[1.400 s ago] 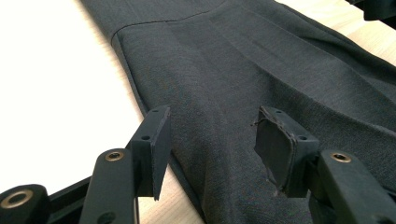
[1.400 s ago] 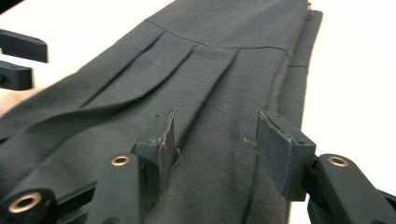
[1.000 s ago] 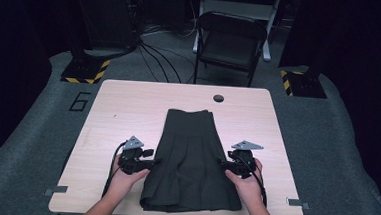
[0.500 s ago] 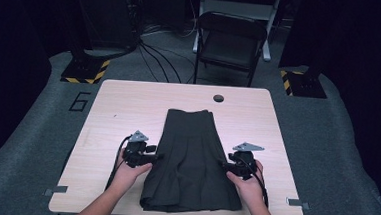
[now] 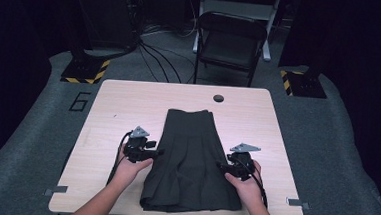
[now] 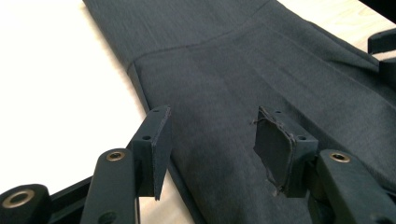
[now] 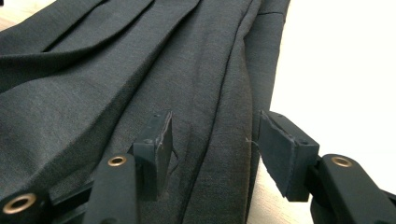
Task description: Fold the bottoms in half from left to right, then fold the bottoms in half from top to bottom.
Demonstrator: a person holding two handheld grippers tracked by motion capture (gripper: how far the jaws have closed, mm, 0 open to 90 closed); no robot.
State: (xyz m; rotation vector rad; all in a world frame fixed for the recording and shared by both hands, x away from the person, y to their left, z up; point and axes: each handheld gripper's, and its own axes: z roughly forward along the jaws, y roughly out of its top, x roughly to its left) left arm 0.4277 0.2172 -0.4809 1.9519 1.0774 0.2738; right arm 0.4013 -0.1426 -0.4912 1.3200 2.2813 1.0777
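Observation:
A dark grey pleated skirt (image 5: 190, 157) lies flat on the light wooden table (image 5: 123, 103), waistband far, hem toward the person. My left gripper (image 5: 156, 153) sits at the skirt's left edge, held in the person's left hand. In the left gripper view its jaws (image 6: 215, 149) stand open over that edge of the skirt (image 6: 233, 70), pads clear of the cloth. My right gripper (image 5: 222, 165) rests at the skirt's right edge. Its jaws (image 7: 219, 151) are open too, straddling the folded edge of the skirt (image 7: 116, 84) without pressing on it.
A round cable hole (image 5: 218, 97) is in the table's far side. A black folding chair (image 5: 230, 40) stands behind the table. Hazard-striped stand bases (image 5: 83, 71) (image 5: 300, 81) sit on the grey floor mat at both far corners.
The left hand and its gripper have slid a little away from the person along the skirt's left edge. The right gripper has stayed put. The skirt lies as before.

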